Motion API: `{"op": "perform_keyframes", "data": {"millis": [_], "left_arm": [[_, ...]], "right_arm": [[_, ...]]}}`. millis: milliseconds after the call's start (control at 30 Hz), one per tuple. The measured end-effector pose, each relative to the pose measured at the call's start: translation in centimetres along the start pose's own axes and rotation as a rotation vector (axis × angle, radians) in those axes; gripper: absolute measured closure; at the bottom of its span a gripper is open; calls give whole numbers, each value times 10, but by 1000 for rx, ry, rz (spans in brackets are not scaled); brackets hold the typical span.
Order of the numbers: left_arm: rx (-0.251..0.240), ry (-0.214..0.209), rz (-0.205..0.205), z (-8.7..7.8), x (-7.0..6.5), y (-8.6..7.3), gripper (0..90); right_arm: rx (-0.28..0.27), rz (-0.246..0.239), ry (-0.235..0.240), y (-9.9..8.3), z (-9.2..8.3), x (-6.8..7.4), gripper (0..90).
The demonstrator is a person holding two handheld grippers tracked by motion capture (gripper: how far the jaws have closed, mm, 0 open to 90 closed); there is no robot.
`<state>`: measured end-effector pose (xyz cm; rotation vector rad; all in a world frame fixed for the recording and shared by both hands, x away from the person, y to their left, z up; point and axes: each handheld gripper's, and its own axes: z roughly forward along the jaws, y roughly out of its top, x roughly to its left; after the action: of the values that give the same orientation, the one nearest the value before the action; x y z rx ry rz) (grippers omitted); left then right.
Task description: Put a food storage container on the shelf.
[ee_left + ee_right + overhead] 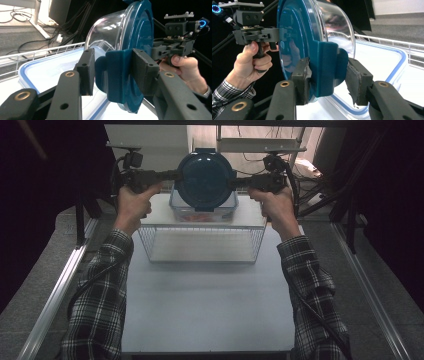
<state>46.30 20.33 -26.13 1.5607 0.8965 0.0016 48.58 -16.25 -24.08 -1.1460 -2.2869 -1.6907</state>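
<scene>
Care with the round lidded container (205, 179), held on edge at twelve o'clock above the wire basket (200, 242), means the left gripper (172, 175) and right gripper (236, 182), each clamped on a blue lid latch, should travel level together.

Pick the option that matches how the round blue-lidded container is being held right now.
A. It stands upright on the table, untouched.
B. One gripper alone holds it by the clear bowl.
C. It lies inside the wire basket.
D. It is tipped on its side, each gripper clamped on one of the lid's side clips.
D: the round container is turned on its side above the rectangular box, with the left gripper and right gripper each clamped on a lid clip.
</scene>
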Motion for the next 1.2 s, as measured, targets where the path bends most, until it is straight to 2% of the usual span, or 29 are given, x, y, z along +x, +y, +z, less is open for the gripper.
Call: {"op": "perform_keyframes", "data": {"millis": [133, 233, 333, 400, 433, 467, 533, 600, 667, 700, 733, 767, 867, 933, 1033, 1200], "left_arm": [[20, 39, 44, 1, -3, -1, 537], [28, 35, 42, 1, -1, -3, 521], [22, 43, 44, 2, 0, -4, 517], [31, 96, 72, 2, -2, -3, 510], [53, 144, 89, 4, -5, -2, 513], [58, 155, 95, 5, -5, -1, 489], [70, 168, 115, 6, -7, -1, 534], [63, 181, 122, 8, -10, -2, 530], [54, 176, 114, 10, -10, -2, 526], [44, 164, 106, 11, -10, -2, 525], [33, 152, 100, 11, -10, -1, 524], [34, 162, 106, 12, -11, -1, 524], [42, 182, 119, 14, -13, 0, 522], [39, 206, 143, 14, -15, 1, 523], [30, 252, 173, 11, -20, 1, 509], [29, 264, 193, 2, -24, -3, 421]], "right_arm": [[-13, -17, -22, 2, 2, 0, 530], [-13, -13, -41, 3, 3, 1, 505], [-25, 7, -24, 2, 5, -2, 500], [-32, 16, -20, 3, 7, -3, 478], [-34, 14, -24, 3, 8, -2, 460], [-31, 18, -37, 3, 10, -2, 430], [-33, 42, -46, 3, 13, -4, 397], [-40, 67, -37, 2, 16, -8, 382], [-53, 86, -29, 0, 16, -13, 376], [-65, 82, -50, 0, 15, -13, 381], [-74, 60, -100, 0, 14, -11, 421], [-77, 34, -136, 0, 14, -9, 418], [-82, -35, -181, 1, 13, -1, 453], [-92, -85, -220, 0, 12, 6, 489], [-95, -115, -236, 0, 10, 11, 524], [-94, -141, -235, -2, 4, 15, 507]]}}
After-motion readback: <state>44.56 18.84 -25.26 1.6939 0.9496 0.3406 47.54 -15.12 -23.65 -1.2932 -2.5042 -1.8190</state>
